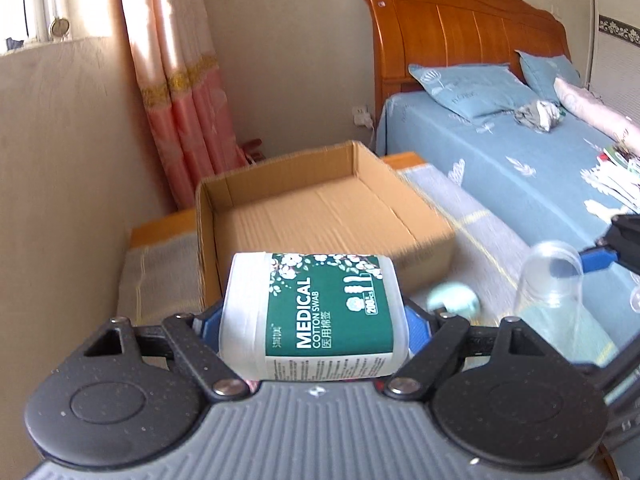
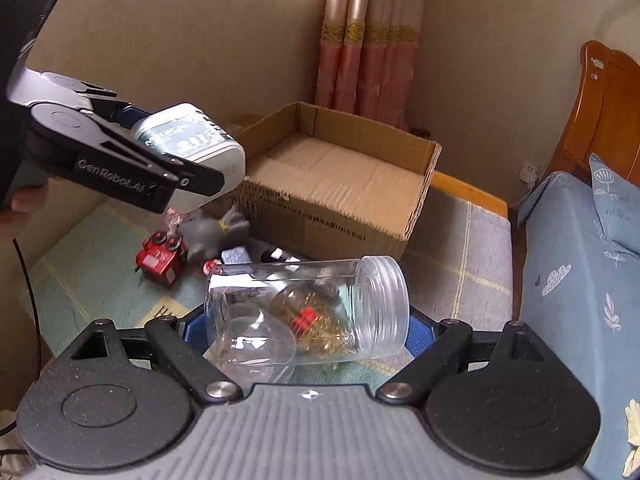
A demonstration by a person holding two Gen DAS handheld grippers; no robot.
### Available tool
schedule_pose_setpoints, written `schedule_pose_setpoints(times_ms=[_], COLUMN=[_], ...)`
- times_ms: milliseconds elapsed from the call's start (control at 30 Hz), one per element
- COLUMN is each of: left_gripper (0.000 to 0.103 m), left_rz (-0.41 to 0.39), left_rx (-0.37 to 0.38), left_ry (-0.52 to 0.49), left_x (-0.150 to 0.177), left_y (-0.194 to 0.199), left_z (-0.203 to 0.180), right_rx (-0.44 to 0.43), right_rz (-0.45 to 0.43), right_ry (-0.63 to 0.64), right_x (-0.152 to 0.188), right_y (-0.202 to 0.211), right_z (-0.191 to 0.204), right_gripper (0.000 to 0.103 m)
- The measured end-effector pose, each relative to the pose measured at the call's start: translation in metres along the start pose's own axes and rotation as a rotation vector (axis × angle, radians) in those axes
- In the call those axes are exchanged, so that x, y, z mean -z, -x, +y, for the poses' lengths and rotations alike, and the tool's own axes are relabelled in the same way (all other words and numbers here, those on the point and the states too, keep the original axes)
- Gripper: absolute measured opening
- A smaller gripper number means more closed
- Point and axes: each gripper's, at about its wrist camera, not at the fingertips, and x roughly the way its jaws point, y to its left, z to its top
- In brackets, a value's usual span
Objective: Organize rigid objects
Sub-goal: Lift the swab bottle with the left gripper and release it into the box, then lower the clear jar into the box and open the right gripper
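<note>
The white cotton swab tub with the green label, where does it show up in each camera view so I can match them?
Left wrist view: the white cotton swab tub with the green label sits low at centre, lying sideways, clamped in the left gripper.
Right wrist view: the same tub is at upper left, held in that gripper, above the toys.
Shared landmark: the open brown cardboard box, just beyond the tub in both.

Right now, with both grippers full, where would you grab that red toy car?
Grip the red toy car across its boxy body, from above. It sits low on the mat, crowded by the grey toy beside it, so a sideways approach looks blocked.
</note>
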Motion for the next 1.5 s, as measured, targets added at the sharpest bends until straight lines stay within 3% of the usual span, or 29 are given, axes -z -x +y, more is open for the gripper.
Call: schedule_pose_setpoints(times_ms=[267,367,500,667,900,1067,1233,1500], left_gripper=[0.083,0.083,0.092,0.092,0.099,0.101,0.102,0.102], left_rz=[0.023,0.024,0.008,0.010,0.002,-0.032,-0.074,-0.035], left_rx=[-0.037,-0.054,-0.109,-0.077,-0.075,-0.112,-0.194,-0.253], left_ry=[0.014,0.045,0.095,0.133,0.102,0.114,0.139,0.252], left_x=[-0.067,-0.079,-0.084,-0.070,-0.051,-0.029,0.002,0.041], left_y=[-0.064,-0.085,-0.108,-0.099,-0.064,-0.031,-0.005,0.005], left_z=[0.023,0.033,0.046,0.056,0.053,0.052,0.050,0.053], right_rx=[0.038,0.048,0.053,0.055,0.049,0.051,0.045,0.046], right_rz=[-0.050,-0.055,-0.051,-0.039,-0.018,-0.005,0.007,0.052], right_ry=[-0.014,-0.024,-0.034,-0.021,-0.019,-0.010,0.001,0.002], right_x=[-0.041,-0.051,-0.058,-0.061,-0.074,-0.089,-0.107,-0.143], right_y=[-0.009,-0.013,-0.017,-0.021,-0.034,-0.047,-0.066,-0.109], right_z=[-0.022,-0.029,-0.034,-0.033,-0.032,-0.033,-0.035,-0.047], right_gripper=[0.093,0.093,0.093,0.093,0.093,0.093,0.093,0.093])
